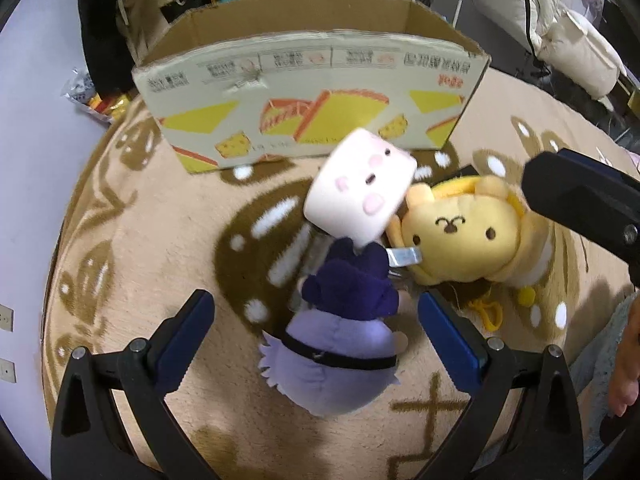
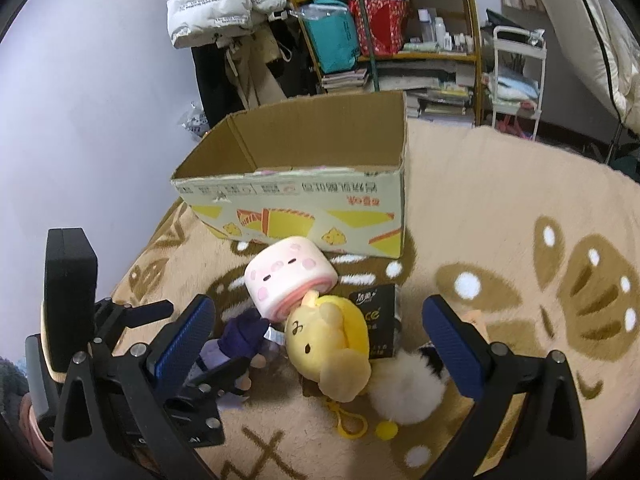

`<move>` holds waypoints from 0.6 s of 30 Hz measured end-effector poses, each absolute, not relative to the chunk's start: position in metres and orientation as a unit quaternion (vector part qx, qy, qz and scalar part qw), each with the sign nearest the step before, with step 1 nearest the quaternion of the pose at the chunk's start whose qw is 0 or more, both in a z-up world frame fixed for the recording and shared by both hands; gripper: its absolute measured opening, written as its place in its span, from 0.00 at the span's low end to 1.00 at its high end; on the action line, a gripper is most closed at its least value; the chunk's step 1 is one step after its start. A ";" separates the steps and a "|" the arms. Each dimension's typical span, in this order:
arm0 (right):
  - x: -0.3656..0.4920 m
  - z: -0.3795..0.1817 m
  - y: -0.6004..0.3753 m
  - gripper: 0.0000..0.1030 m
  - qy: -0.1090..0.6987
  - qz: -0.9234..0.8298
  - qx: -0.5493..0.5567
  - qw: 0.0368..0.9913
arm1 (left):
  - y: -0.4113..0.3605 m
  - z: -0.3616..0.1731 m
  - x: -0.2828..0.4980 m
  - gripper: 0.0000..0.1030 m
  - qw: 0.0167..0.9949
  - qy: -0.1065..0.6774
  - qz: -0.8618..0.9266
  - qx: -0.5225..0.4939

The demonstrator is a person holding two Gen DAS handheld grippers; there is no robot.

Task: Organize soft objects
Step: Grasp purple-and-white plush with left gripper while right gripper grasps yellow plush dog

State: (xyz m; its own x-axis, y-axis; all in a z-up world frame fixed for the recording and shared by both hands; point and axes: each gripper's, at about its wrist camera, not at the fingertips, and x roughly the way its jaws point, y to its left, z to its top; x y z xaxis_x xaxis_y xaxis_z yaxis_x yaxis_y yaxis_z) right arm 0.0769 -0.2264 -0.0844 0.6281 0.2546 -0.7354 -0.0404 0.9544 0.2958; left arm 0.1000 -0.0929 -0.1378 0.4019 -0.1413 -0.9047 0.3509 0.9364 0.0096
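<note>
A purple plush doll (image 1: 340,332) with a dark hat lies on the rug between the open fingers of my left gripper (image 1: 316,328). A pink-white cylinder plush (image 1: 360,188) rests behind it, and a yellow bear plush (image 1: 468,236) lies to its right. In the right wrist view, my right gripper (image 2: 320,344) is open above the yellow bear (image 2: 332,348), with the cylinder plush (image 2: 288,276) behind, the purple doll (image 2: 236,344) at the left and a white fluffy ball (image 2: 408,388) at the right. An open cardboard box (image 2: 304,184) stands behind the toys; it also shows in the left wrist view (image 1: 316,92).
A tan patterned rug (image 2: 520,216) covers the floor. A black packet (image 2: 376,320) lies under the bear. A shelf (image 2: 400,40) with bags and books, hanging coats (image 2: 224,0) and a white cart (image 2: 516,80) stand behind. The wall (image 2: 100,120) is on the left.
</note>
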 end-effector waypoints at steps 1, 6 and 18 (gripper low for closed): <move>0.078 -0.087 -0.227 0.97 0.428 0.083 0.128 0.891 | -0.093 -0.140 0.101 0.98 0.829 0.531 -0.148 0.098; 0.085 -0.103 -0.227 0.84 0.460 0.083 0.136 0.874 | -0.092 -0.152 0.106 0.98 0.815 0.553 -0.146 0.092; 0.096 -0.134 -0.218 0.44 0.502 0.098 0.133 0.849 | -0.094 -0.176 0.114 0.69 0.786 0.595 -0.147 0.085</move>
State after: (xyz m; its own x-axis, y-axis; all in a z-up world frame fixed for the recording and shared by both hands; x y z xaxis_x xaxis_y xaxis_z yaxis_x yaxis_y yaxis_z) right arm 0.0956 -0.2179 -0.1341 0.4765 0.3009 -0.8261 -0.0331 0.9451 0.3251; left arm 0.1137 -0.0938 -0.1765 0.2491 -0.1304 -0.9597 0.3321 0.9423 -0.0418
